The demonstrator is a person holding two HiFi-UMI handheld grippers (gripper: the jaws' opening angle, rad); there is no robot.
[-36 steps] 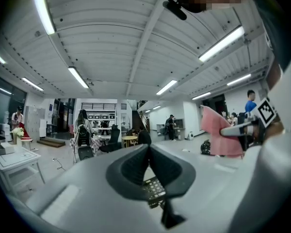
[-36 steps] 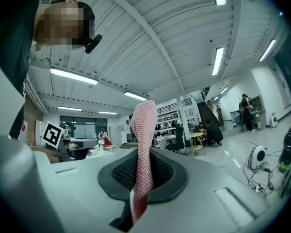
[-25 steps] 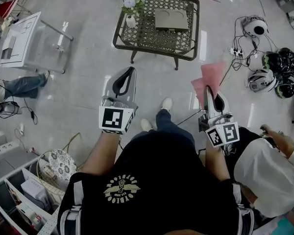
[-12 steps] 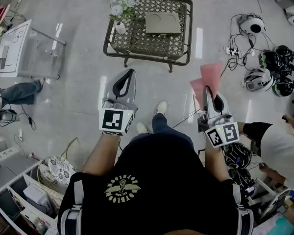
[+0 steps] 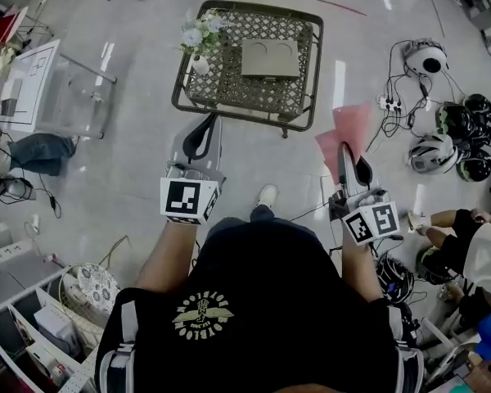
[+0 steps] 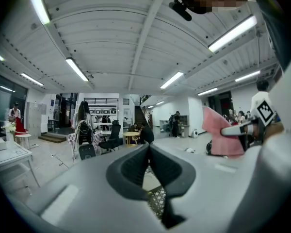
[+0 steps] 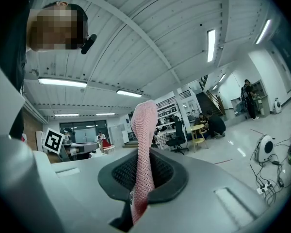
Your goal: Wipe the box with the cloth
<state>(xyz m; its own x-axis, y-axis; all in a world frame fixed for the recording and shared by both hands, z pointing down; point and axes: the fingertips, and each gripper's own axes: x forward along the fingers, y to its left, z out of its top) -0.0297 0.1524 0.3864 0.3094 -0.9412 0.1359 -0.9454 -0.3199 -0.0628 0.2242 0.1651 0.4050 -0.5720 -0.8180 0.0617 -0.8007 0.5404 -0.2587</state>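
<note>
A flat olive-grey box (image 5: pixel 268 57) lies on a low lattice-top table (image 5: pixel 229 88) ahead of me, beside a vase of flowers (image 5: pixel 198 38). My right gripper (image 5: pixel 349 152) is shut on a pink cloth (image 5: pixel 345 131), held in the air well short of the table. In the right gripper view the cloth (image 7: pixel 144 144) stands up between the pads of that gripper (image 7: pixel 143 171). My left gripper (image 5: pixel 213 123) is shut and holds nothing; its pads meet in the left gripper view (image 6: pixel 149 152), where the cloth (image 6: pixel 220 139) shows at right.
A clear stand with a white board (image 5: pixel 45 80) is at the left. Helmets and cables (image 5: pixel 450 129) lie on the floor at right. A crouching person (image 5: pixel 475 256) is at lower right, a shelf unit (image 5: pixel 33 334) at lower left, and my own shoe (image 5: pixel 267 196) ahead.
The table and box have come slightly nearer in the head view as I step forward. Both grippers hold the same pose. The person at right has shifted further right.
</note>
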